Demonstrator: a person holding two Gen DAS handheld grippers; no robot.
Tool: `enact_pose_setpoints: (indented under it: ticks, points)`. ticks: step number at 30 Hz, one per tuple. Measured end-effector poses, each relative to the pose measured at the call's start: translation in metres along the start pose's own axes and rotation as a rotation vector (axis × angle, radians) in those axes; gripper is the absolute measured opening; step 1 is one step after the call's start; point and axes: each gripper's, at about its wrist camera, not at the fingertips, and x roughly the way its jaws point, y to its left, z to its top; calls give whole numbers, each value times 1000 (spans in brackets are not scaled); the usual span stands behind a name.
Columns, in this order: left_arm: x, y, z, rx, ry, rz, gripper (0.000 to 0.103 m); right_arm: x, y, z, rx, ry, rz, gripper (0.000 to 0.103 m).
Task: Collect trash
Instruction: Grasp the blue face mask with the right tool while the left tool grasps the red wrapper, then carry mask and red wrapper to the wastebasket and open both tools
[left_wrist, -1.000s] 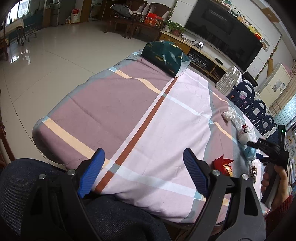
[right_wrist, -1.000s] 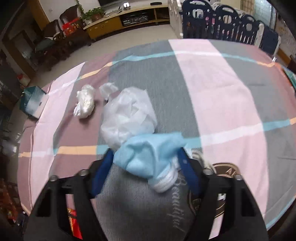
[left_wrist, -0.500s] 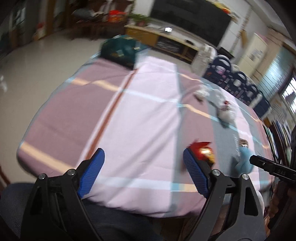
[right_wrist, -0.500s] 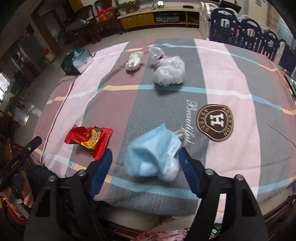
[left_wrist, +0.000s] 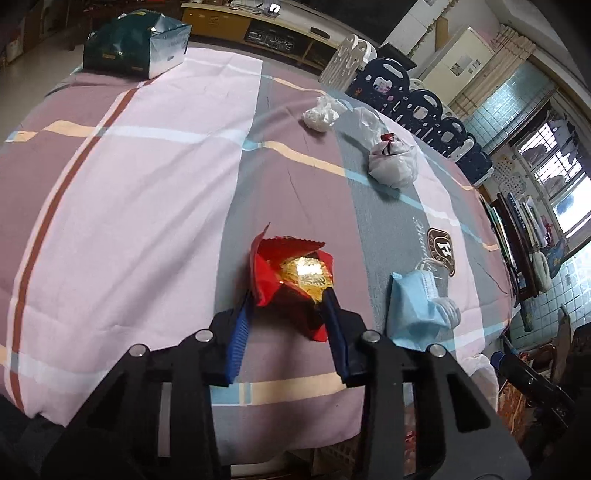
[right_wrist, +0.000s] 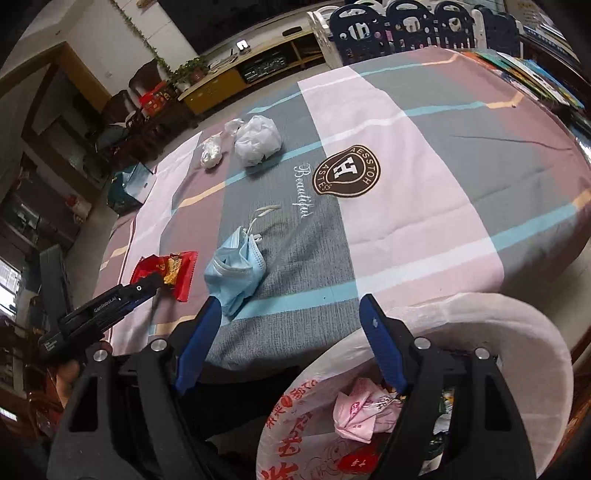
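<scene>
The left gripper (left_wrist: 290, 295) pinches the red snack wrapper (left_wrist: 291, 271) at the near edge of the striped tablecloth (left_wrist: 129, 184), just beside the crumpled blue face mask (left_wrist: 413, 310). The right gripper (right_wrist: 291, 314), jaws spread and holding nothing, hangs over the lined trash bin (right_wrist: 517, 332) beside the table.

The tablecloth (right_wrist: 424, 177) carries a brown shield badge (right_wrist: 346, 170) with a large white "H" and lettering around its rim reading roughly "AESSTOH" and "ASTES". Beside it, white cursive embroidery (right_wrist: 303, 195) spells "Beautiful". The left gripper (right_wrist: 157, 282) bears the white mark "GenRobot.AI" on its black side. Red Chinese characters printed on the trash bag (right_wrist: 295, 435) are not legible.
</scene>
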Motion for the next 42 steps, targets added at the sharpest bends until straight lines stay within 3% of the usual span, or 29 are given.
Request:
enact_pose_setpoints:
  ticks: [7, 10, 17, 18, 22, 23, 27, 34, 40, 42]
  points:
    - [-44, 21, -22, -21, -77, 7, 29, 24, 56, 1, -156, 5, -88, 76]
    - [-53, 26, -32, -41, -75, -24, 29, 46, 76, 10, -214, -7, -142, 76]
    - [-52, 22, -37, -12, -57, 2, 29, 103, 101, 16, -283, 49, -265, 76]
    - [-52, 24, -37, -18, -54, 2, 29, 107, 103, 14, -290, 56, -272, 72]
    - [-49, 25, -36, -24, -42, 8, 28, 113, 103, 5, -310, 75, -262, 31]
    - [-49, 25, -36, -21, -42, 8, 28, 110, 103, 4, -304, 74, -244, 25]
    - [-50, 25, -37, -18, -45, -10, 28, 78, 100, -1, -268, 21, -171, 21]
    - [-61, 22, -40, -27, -52, -33, 27, -33, 65, -13, -190, -120, -62, 21]
    - [-98, -24, -55, 52, -72, -142, 27, -113, 10, -31, -157, -164, -123, 21]
    - [-112, -48, -59, 88, -71, -213, 27, -135, -7, -41, -144, -164, -147, 21]
